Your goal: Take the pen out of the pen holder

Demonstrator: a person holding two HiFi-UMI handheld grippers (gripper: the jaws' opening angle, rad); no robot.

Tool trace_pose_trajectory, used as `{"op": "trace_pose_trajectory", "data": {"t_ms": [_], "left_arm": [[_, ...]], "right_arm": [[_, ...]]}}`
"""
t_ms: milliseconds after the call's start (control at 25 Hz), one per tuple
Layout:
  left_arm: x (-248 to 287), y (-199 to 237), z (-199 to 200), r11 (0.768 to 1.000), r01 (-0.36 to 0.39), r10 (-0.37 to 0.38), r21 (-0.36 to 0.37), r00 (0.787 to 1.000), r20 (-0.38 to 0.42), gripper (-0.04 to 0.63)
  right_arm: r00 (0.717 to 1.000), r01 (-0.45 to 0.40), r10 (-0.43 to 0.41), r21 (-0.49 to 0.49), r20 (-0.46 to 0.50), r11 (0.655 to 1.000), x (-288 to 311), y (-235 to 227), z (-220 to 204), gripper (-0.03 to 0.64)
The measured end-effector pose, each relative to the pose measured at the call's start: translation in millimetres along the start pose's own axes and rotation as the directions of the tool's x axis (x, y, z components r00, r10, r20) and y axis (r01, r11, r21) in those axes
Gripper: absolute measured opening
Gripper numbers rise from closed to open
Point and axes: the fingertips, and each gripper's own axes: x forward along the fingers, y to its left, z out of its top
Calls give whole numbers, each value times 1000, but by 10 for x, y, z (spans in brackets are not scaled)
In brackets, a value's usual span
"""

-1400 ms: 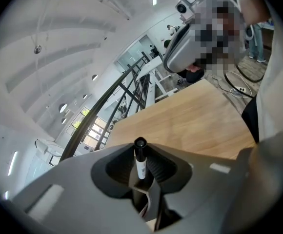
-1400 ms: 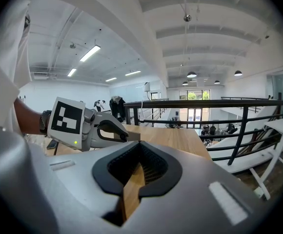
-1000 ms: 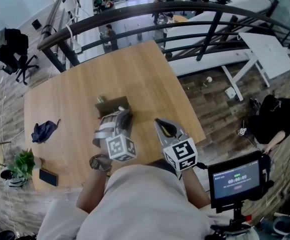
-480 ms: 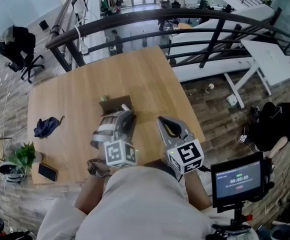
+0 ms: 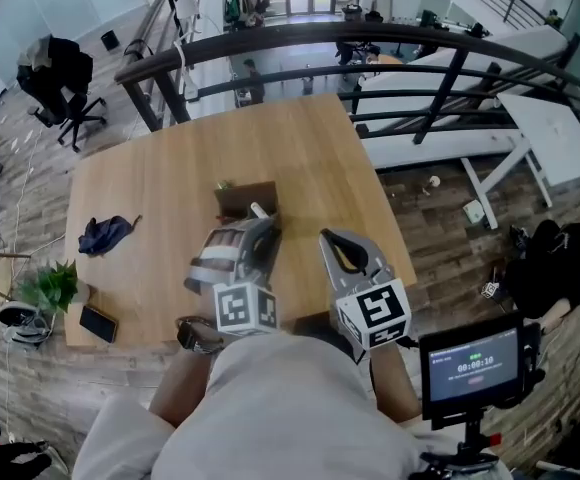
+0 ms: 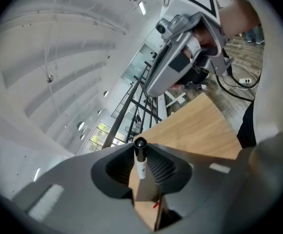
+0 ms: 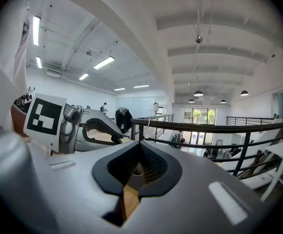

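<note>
A brown cardboard pen holder point(image 5: 245, 199) stands in the middle of the wooden table point(image 5: 160, 188). My left gripper point(image 5: 260, 226) hovers just in front of it, shut on a pen point(image 5: 258, 210). In the left gripper view the pen point(image 6: 140, 162) stands upright between the jaws, black cap on top and white barrel below, with the pen holder point(image 6: 146, 195) right beneath it. Whether the pen's lower end is clear of the holder is hidden. My right gripper point(image 5: 335, 240) hangs to the right, shut with nothing in it, and its own view shows the right gripper point(image 7: 136, 168) the same way.
A dark blue cloth point(image 5: 104, 234), a potted plant point(image 5: 50, 288) and a phone point(image 5: 97, 323) lie at the table's left side. A black railing point(image 5: 370, 43) runs behind the table. A small monitor point(image 5: 470, 363) stands at the lower right.
Both grippers have risen a little. The pen has come up with the left gripper, away from the pen holder.
</note>
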Motion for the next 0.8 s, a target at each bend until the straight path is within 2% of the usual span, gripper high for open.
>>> {"op": "trace_pose_trajectory", "data": {"t_ms": [400, 800], "left_arm": [[-155, -86, 102, 1000, 0, 0, 29, 1000, -2, 75], [-323, -187, 91, 999, -3, 3, 54, 1000, -5, 75]], "right_arm": [[999, 31, -31, 63, -14, 998, -61, -44, -78, 0], [1000, 17, -17, 55, -11, 998, -69, 173, -67, 0]]}}
